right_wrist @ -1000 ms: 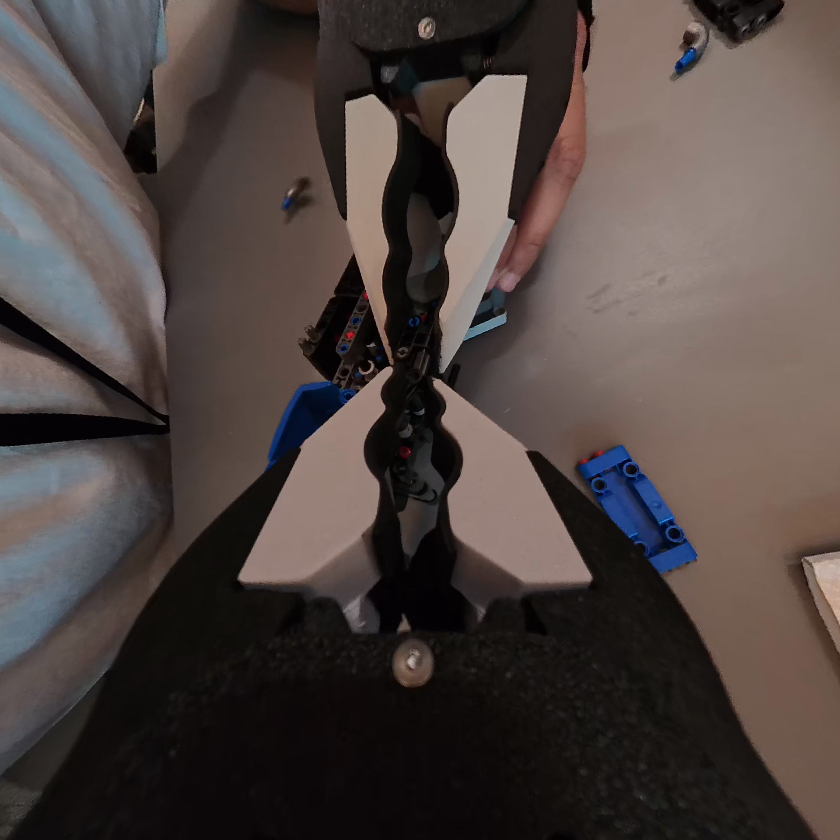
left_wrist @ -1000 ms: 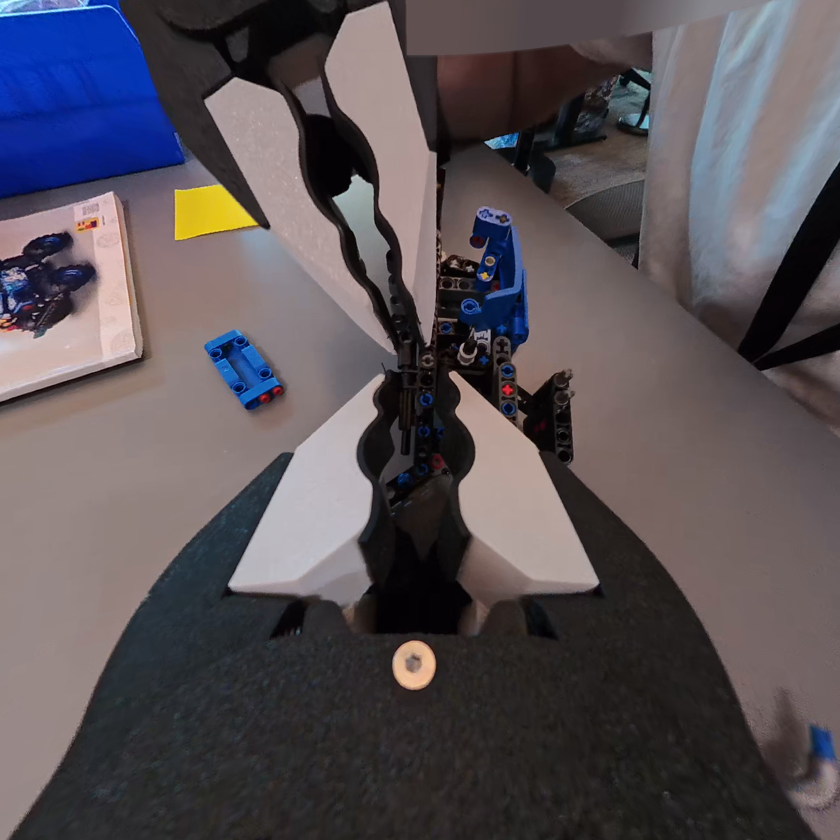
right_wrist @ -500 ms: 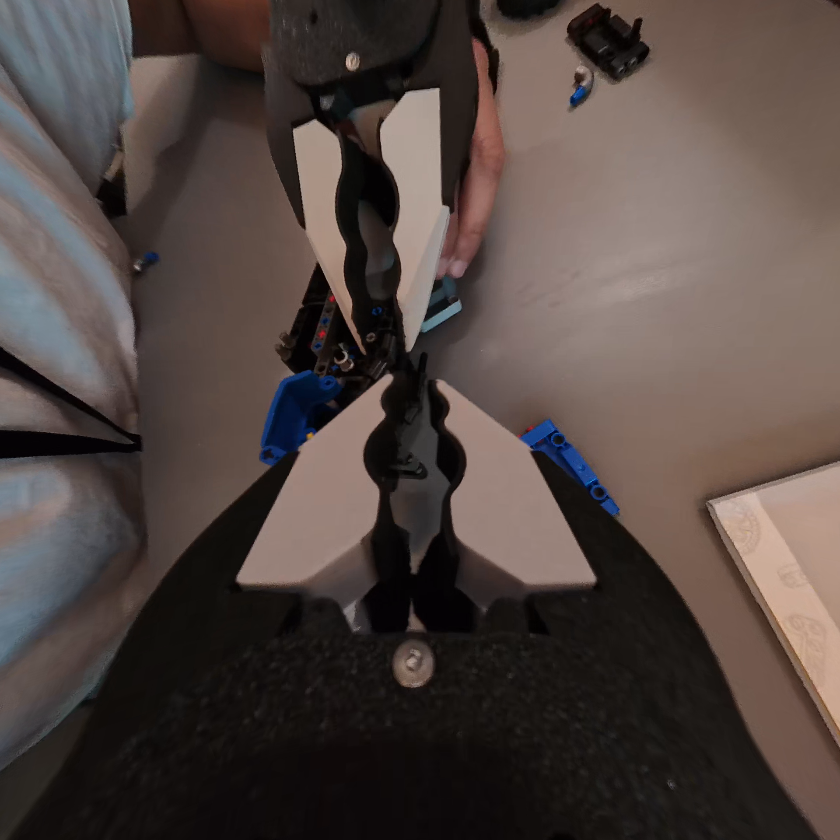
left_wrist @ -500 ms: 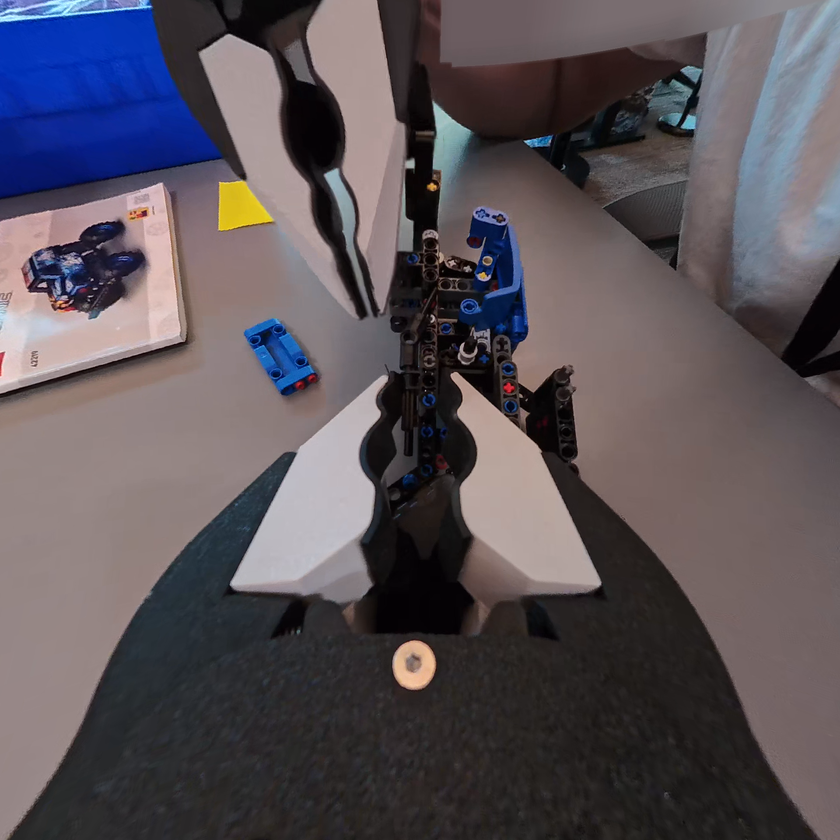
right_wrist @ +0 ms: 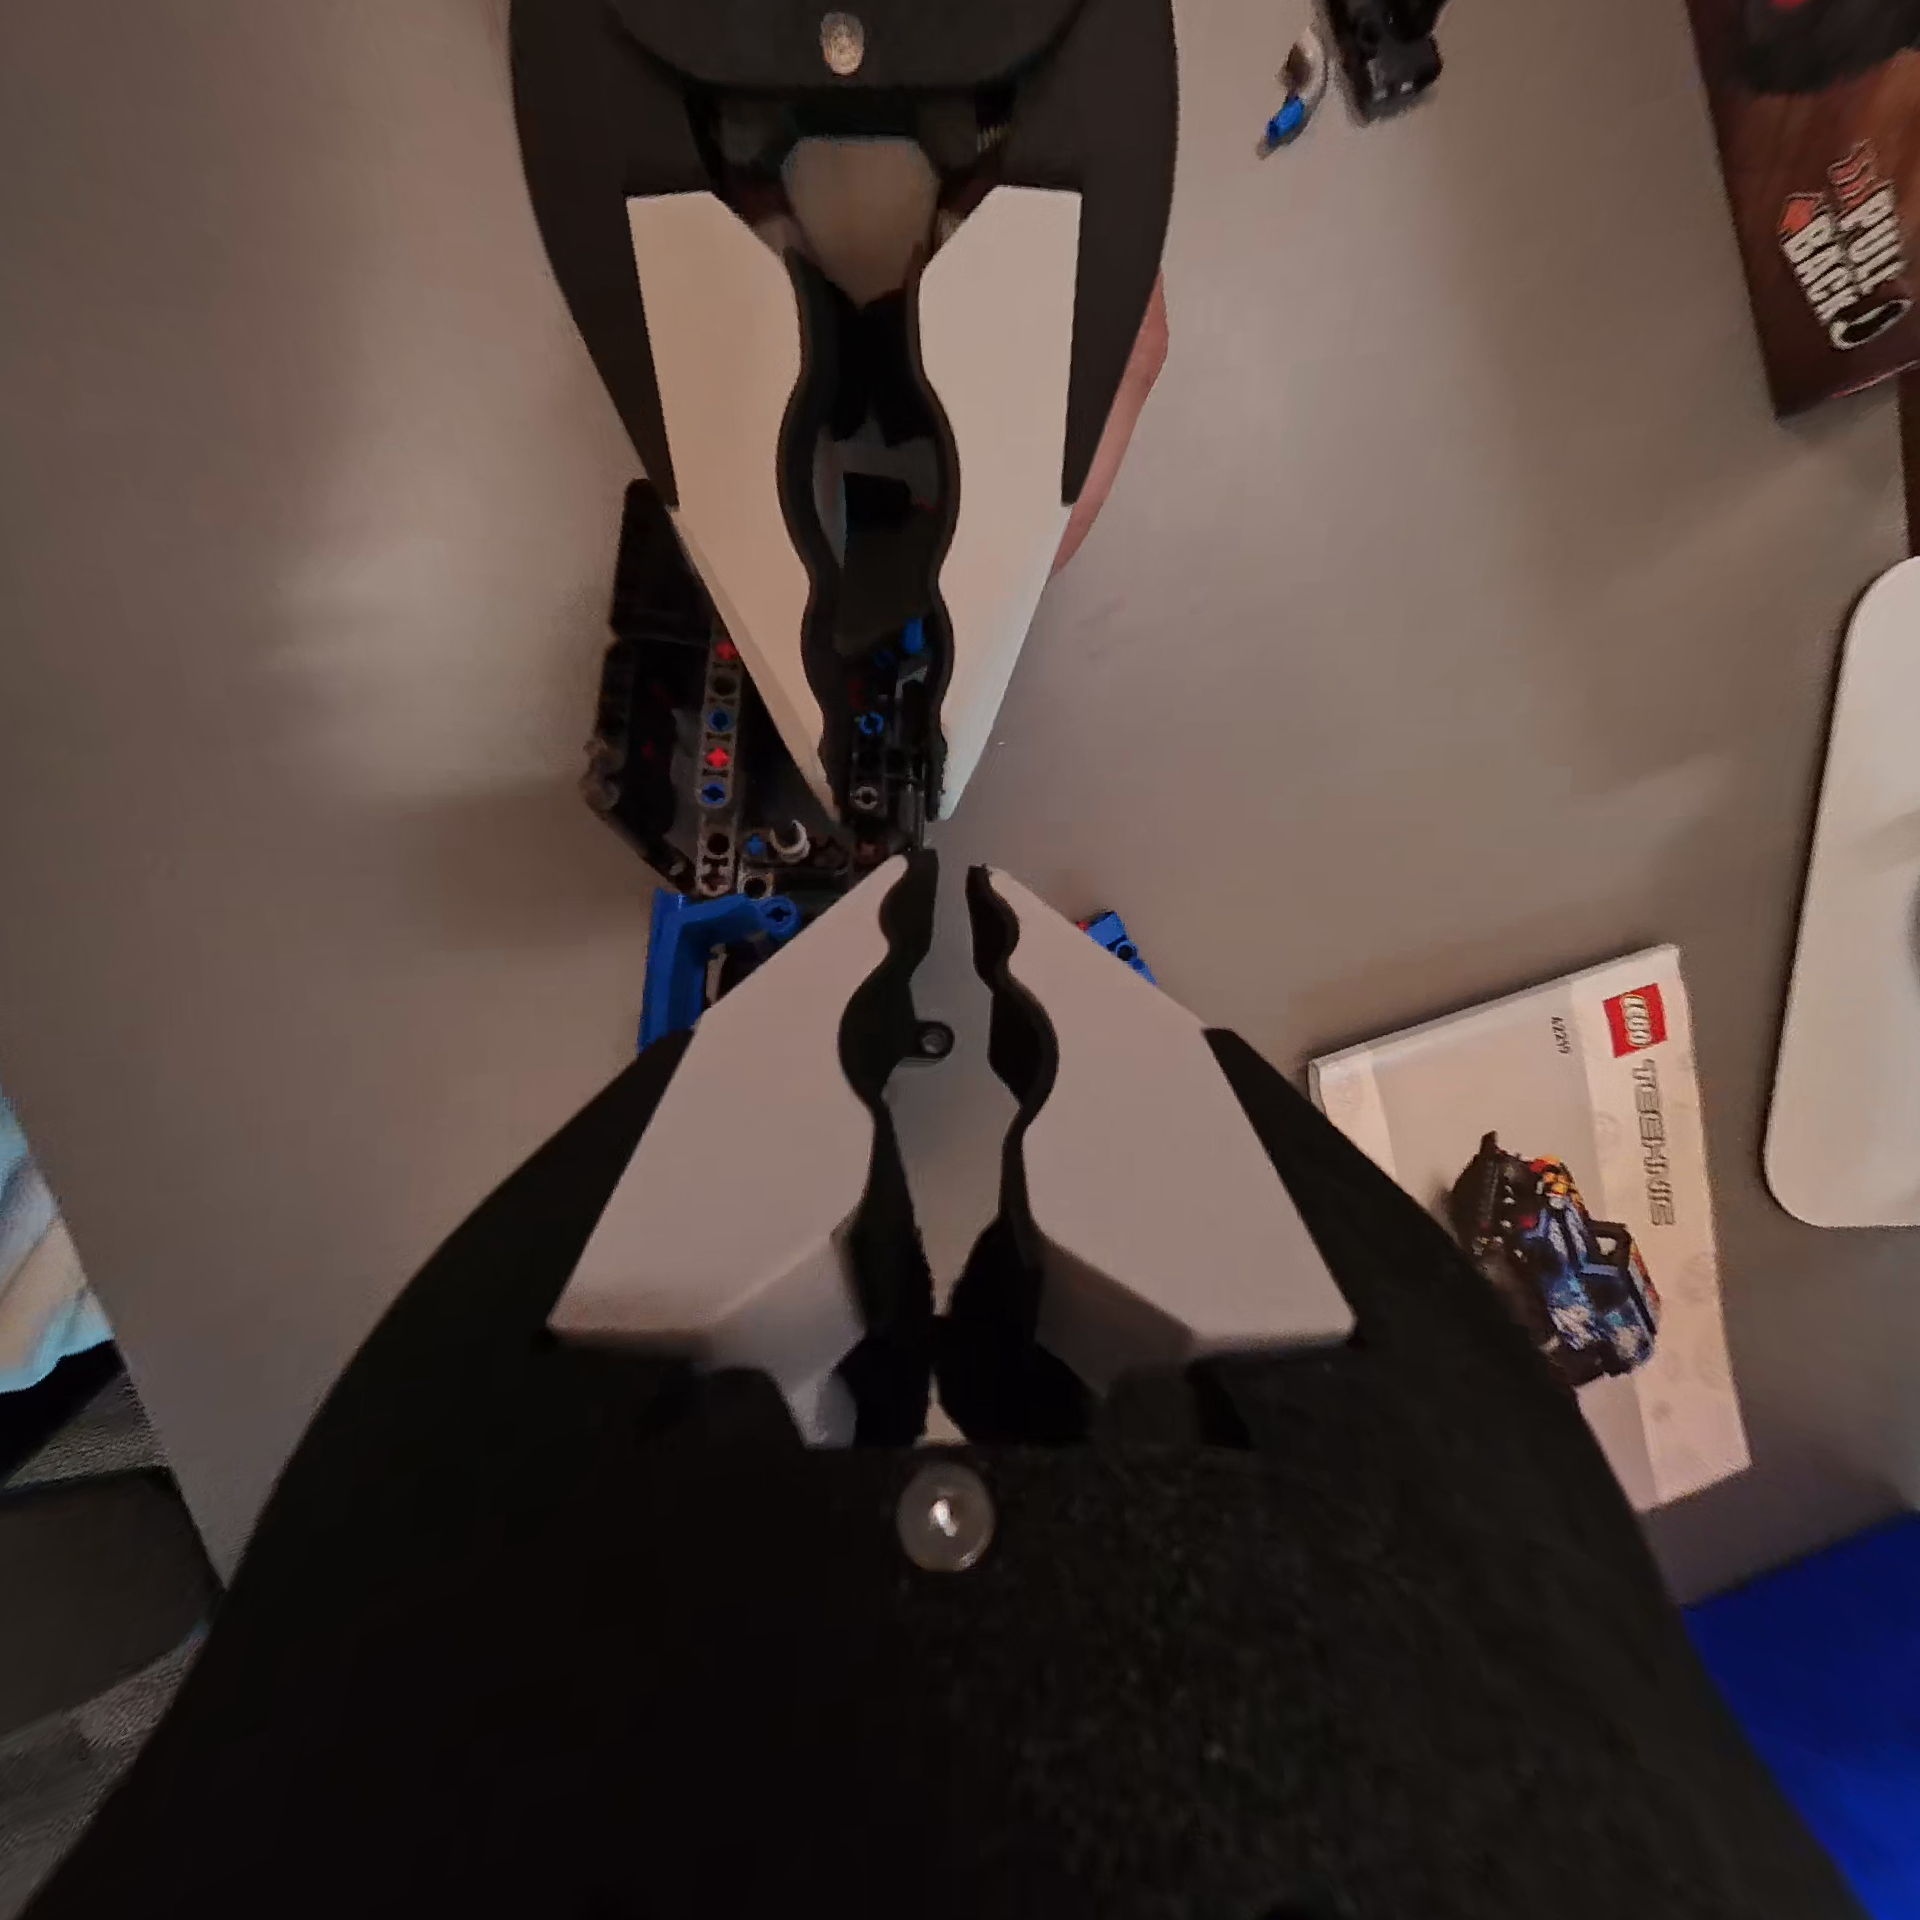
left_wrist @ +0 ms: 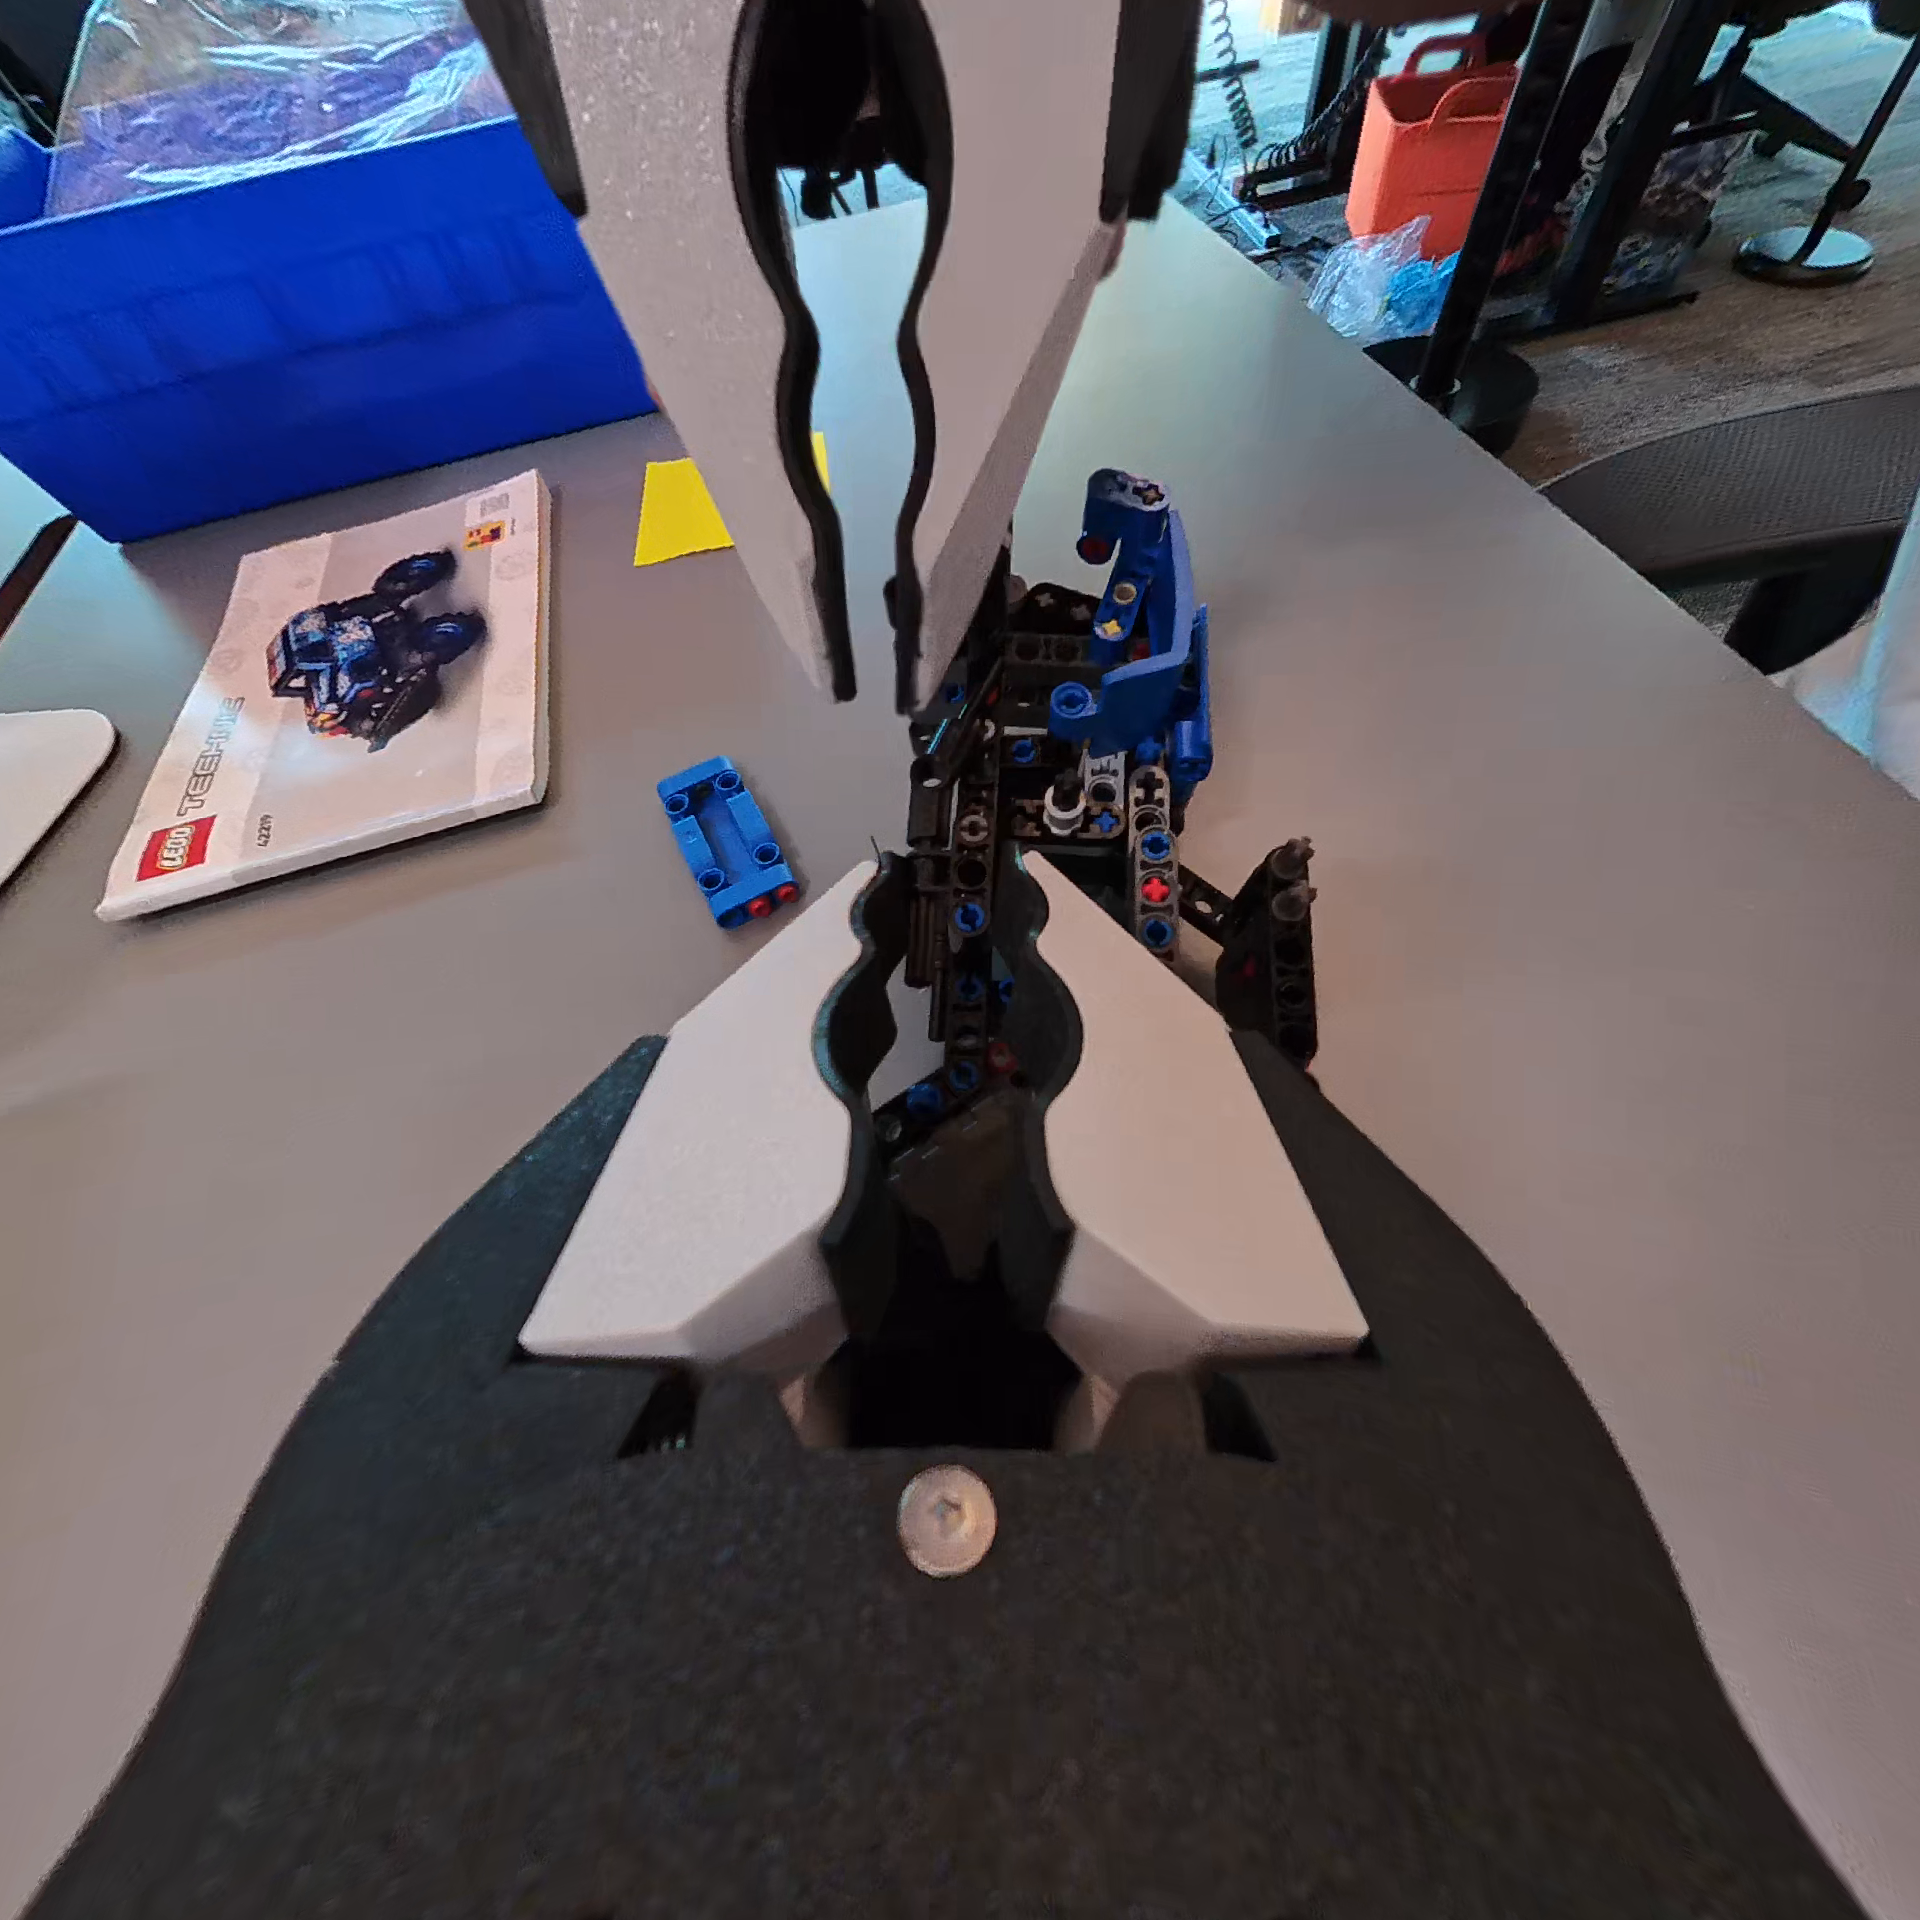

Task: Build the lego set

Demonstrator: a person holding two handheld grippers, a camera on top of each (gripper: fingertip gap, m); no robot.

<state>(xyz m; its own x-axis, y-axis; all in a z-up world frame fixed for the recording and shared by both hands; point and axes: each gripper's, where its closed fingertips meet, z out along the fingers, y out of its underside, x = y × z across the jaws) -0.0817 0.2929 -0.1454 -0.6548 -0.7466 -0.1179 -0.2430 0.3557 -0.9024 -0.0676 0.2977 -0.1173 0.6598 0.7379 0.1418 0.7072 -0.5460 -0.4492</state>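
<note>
My left gripper [left_wrist: 951,873] is shut on a black and blue brick assembly [left_wrist: 1091,748] that rests on the grey table [left_wrist: 1455,935]. A curved blue part [left_wrist: 1138,623] stands up at its far end. My right gripper [left_wrist: 878,696] comes down from above. Its tips hang just over the assembly's near left corner, slightly apart, with nothing between them. In the right wrist view my right gripper [right_wrist: 948,871] is narrowly open, tip to tip with the left gripper [right_wrist: 888,800], which clamps the assembly [right_wrist: 707,748]. A small black ringed piece [right_wrist: 930,1039] shows in the gap by one pad.
A loose blue brick [left_wrist: 727,840] lies left of the assembly. Farther left are an instruction booklet [left_wrist: 343,696], a yellow note [left_wrist: 681,509] and a blue bin [left_wrist: 291,312]. A brown box [right_wrist: 1818,187] and small loose parts [right_wrist: 1371,42] lie beyond the left gripper. A chair [left_wrist: 1714,499] stands past the table's right edge. Both grippers' tips are close together, under 4 cm apart.
My right gripper has come off the assembly, drawn back above it and parted its tips slightly. My left gripper has kept its hold on the assembly.
</note>
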